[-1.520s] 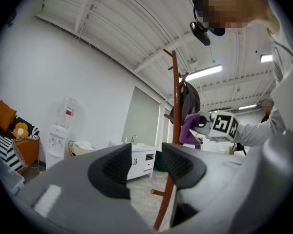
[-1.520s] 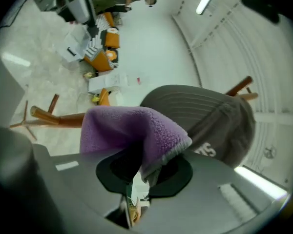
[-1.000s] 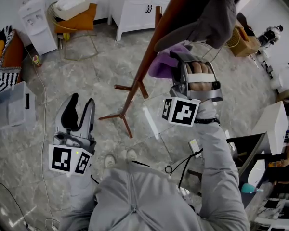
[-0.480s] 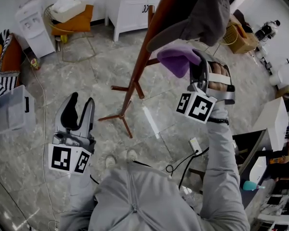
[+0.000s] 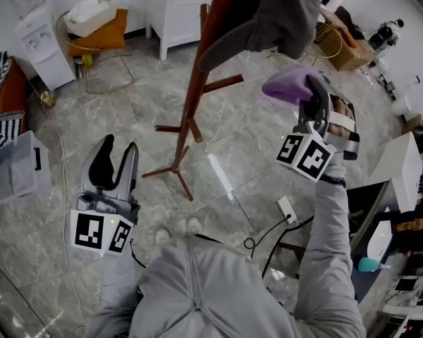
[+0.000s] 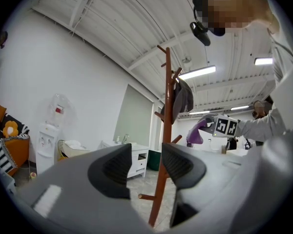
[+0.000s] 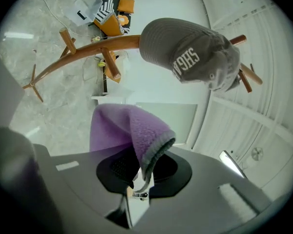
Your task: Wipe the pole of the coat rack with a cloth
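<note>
Cloth (image 7: 121, 129) in right gripper (image 7: 136, 167) (well apart from pole (image 7: 83, 52)).

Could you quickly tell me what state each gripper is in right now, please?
Left gripper: open, holding nothing.
Right gripper: closed on the purple cloth.

right gripper (image 7: 142, 168) jaws clamped on purple cloth (image 7: 119, 130), which sticks up past them. wooden pole (image 7: 83, 52) arcs across behind, apart from the cloth. grey cap (image 7: 185, 52) hangs on the pole near its pegs (image 7: 111, 65).
</note>
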The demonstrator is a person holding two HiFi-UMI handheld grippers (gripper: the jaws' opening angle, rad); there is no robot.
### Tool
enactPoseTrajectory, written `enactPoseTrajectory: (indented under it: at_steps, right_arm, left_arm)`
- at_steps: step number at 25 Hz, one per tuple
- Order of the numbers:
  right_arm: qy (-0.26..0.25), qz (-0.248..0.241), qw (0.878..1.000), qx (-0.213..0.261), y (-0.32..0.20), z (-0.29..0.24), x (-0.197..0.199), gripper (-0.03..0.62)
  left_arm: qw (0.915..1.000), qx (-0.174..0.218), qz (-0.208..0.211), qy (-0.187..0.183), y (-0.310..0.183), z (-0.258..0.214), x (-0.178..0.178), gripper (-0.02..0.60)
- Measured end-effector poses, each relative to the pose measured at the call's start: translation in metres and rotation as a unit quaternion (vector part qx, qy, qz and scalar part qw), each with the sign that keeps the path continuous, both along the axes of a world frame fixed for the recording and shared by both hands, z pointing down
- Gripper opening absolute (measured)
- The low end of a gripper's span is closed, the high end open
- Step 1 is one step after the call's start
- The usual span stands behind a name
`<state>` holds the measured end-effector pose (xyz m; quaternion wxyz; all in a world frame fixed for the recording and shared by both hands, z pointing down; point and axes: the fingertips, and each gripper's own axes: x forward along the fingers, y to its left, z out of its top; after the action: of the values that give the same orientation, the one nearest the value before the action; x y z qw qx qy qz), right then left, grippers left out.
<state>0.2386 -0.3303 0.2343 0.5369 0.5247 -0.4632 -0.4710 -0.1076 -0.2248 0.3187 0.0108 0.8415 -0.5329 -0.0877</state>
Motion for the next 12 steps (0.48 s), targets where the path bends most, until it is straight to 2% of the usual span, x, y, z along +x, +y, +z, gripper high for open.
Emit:
enactPoseTrajectory:
  at_steps: [3, 6, 8, 12]
  right_arm:
    - [-0.048, -0.013, 0.999, -0.001, 0.018, 0.0, 0.003, 0.038]
    - [-0.142, -0.056, 0.988, -0.024, 0.037, 0.011, -0.016, 0.038]
    - [-0.212, -0.09, 0.972, -0.053, 0.044, 0.024, -0.038, 0.038]
    - [-0.335, -0.156, 0.922, -0.119, 0.049, 0.045, -0.098, 0.038]
  left_arm:
    - [1.0, -0.002, 0.003, -0.002, 0.001, 0.001, 0.003, 0.204]
    - [1.0, -0.004, 0.005, -0.003, 0.002, 0.003, 0.005, 0.206]
    - [1.0, -0.005, 0.005, -0.004, 0.003, 0.003, 0.005, 0.206]
    - [1.0, -0.008, 0.003, -0.005, 0.005, 0.005, 0.001, 0.206]
